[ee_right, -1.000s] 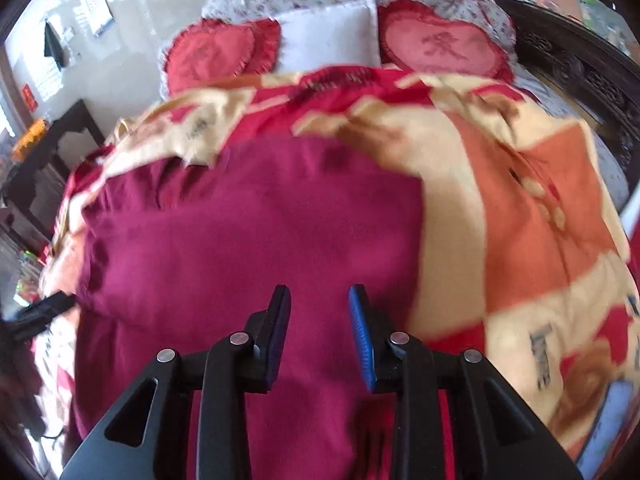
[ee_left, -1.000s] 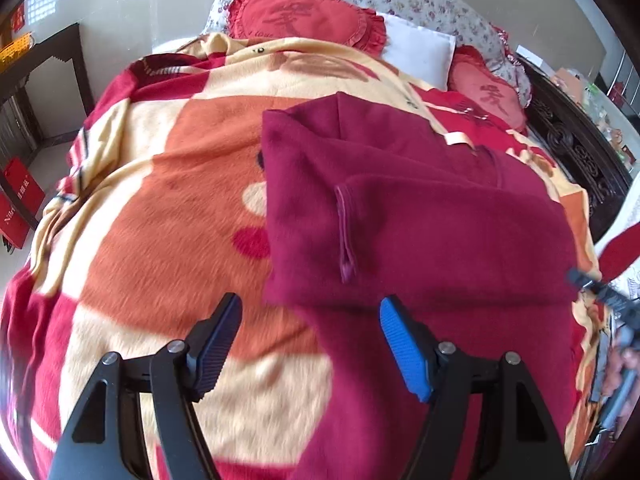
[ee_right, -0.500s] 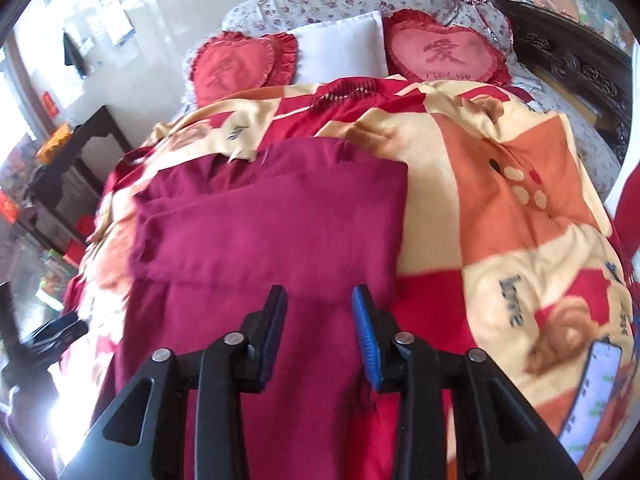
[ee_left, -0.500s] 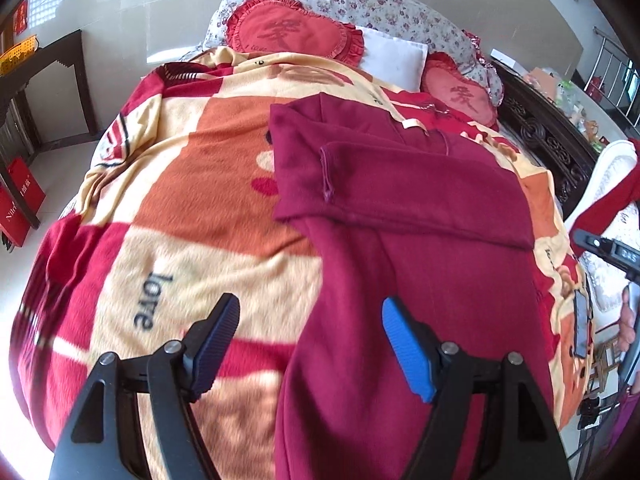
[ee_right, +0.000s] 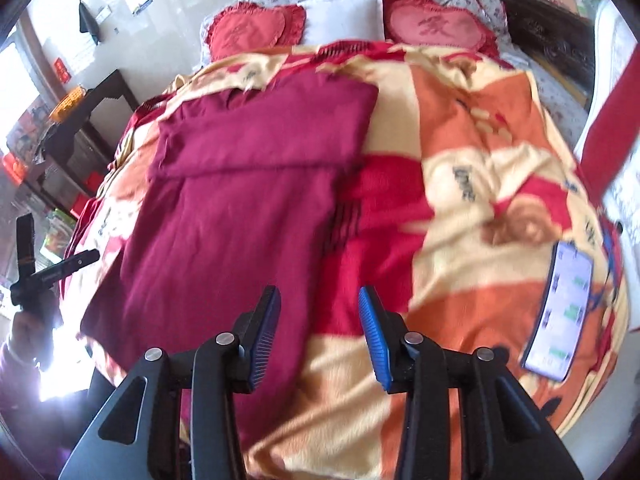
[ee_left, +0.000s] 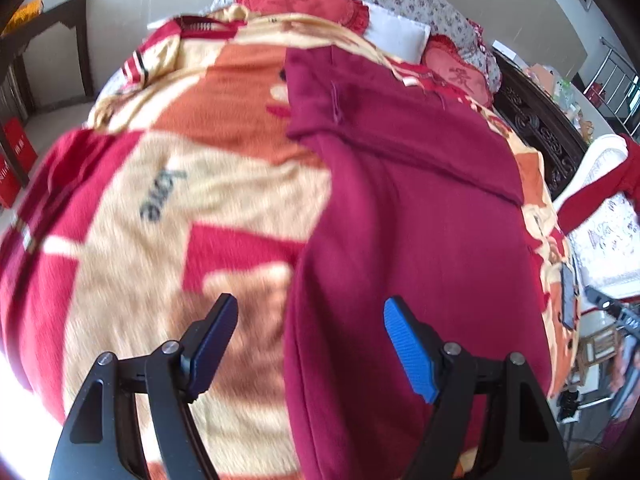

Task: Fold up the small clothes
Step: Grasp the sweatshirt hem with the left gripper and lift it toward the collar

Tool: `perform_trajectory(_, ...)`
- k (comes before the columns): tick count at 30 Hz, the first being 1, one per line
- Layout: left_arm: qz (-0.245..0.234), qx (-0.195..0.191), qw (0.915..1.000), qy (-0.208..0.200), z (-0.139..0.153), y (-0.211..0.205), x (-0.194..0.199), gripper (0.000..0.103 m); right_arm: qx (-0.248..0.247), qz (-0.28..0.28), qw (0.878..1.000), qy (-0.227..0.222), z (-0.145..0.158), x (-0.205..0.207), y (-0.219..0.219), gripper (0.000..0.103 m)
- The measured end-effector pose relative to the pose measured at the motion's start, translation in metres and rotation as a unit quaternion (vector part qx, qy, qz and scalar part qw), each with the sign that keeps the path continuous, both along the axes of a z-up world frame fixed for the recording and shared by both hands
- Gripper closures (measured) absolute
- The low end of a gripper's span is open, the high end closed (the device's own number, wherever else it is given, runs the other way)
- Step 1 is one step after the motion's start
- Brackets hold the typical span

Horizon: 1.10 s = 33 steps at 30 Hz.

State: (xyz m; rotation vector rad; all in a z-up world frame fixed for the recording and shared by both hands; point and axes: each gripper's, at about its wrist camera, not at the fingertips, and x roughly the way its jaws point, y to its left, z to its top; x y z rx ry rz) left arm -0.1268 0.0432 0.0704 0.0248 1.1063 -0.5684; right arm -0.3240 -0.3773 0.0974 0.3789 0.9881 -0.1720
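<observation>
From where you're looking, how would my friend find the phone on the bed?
Start with the big bed covered by the orange, cream and red blanket. Go to the side away from the dark red garment. The phone lies flat near the blanket's edge, the only thing with a lit screen.

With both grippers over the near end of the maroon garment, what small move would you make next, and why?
Probably lower both grippers onto the near hem. The maroon garment lies flat on the blanket, its far end already folded over. The left gripper is open over its left edge; the right gripper, whose jaws have just been opening, holds nothing.
</observation>
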Motion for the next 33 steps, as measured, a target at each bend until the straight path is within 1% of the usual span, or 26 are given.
perform_trajectory(3,-0.017,0.004,0.9998,0.005,-0.002,0.001,-0.016,0.024,0.028,0.015,0.999,0.013,-0.022,-0.009,0.012,0.081)
perform_trajectory(6,-0.032,0.015,0.9994,0.002,-0.004,0.001,-0.029,0.024,0.042,0.033,0.998,0.022,-0.038,-0.013,0.027,0.081)
perform_trajectory(10,-0.036,0.021,0.9989,0.021,-0.015,0.003,-0.036,0.024,0.061,0.042,0.997,0.035,-0.059,-0.016,0.044,0.081)
perform_trajectory(13,-0.029,0.022,0.9985,0.041,-0.024,0.004,-0.038,0.024,0.079,0.046,0.995,0.042,-0.071,-0.013,0.052,0.081)
perform_trajectory(14,-0.027,0.019,0.9983,0.048,-0.025,0.005,-0.039,0.024,0.076,0.047,0.995,0.046,-0.075,-0.012,0.055,0.081)
perform_trajectory(16,-0.027,0.014,0.9981,0.054,-0.025,0.007,-0.042,0.024,0.061,0.047,0.995,0.061,-0.079,-0.012,0.058,0.081)
perform_trajectory(17,-0.028,0.012,0.9982,0.052,-0.024,0.009,-0.045,0.024,0.062,0.047,0.995,0.057,-0.078,-0.014,0.058,0.081)
perform_trajectory(20,-0.028,0.013,0.9982,0.052,-0.025,0.011,-0.049,0.024,0.084,0.036,0.995,0.045,-0.075,-0.024,0.054,0.079)
perform_trajectory(22,-0.025,0.011,0.9978,0.060,-0.031,0.011,-0.050,0.024,0.094,0.028,0.994,0.040,-0.079,-0.028,0.051,0.078)
perform_trajectory(25,-0.018,0.008,0.9979,0.061,-0.035,0.010,-0.049,0.025,0.114,0.018,0.993,0.033,-0.084,-0.027,0.052,0.078)
perform_trajectory(27,-0.018,0.002,0.9978,0.064,-0.035,0.010,-0.047,0.039,0.124,0.021,0.992,0.024,-0.085,-0.024,0.056,0.078)
perform_trajectory(28,-0.017,0.003,0.9977,0.065,-0.034,0.010,-0.046,0.060,0.124,0.022,0.992,0.022,-0.085,-0.023,0.057,0.086)
perform_trajectory(29,-0.012,0.010,0.9979,0.063,-0.033,0.010,-0.044,0.079,0.119,0.024,0.992,0.018,-0.085,-0.022,0.059,0.101)
perform_trajectory(30,-0.011,0.006,0.9979,0.063,-0.030,0.012,-0.044,0.087,0.108,0.028,0.994,0.013,-0.083,-0.020,0.062,0.103)
perform_trajectory(31,-0.011,-0.006,0.9977,0.067,-0.027,0.014,-0.044,0.093,0.097,0.032,0.995,0.009,-0.079,-0.018,0.066,0.103)
perform_trajectory(32,-0.009,-0.018,0.9976,0.065,-0.019,0.018,-0.047,0.095,0.084,0.037,0.996,0.001,-0.073,-0.019,0.069,0.103)
perform_trajectory(33,-0.010,-0.024,0.9981,0.056,-0.011,0.021,-0.051,0.095,0.072,0.043,0.996,-0.011,-0.065,-0.021,0.070,0.103)
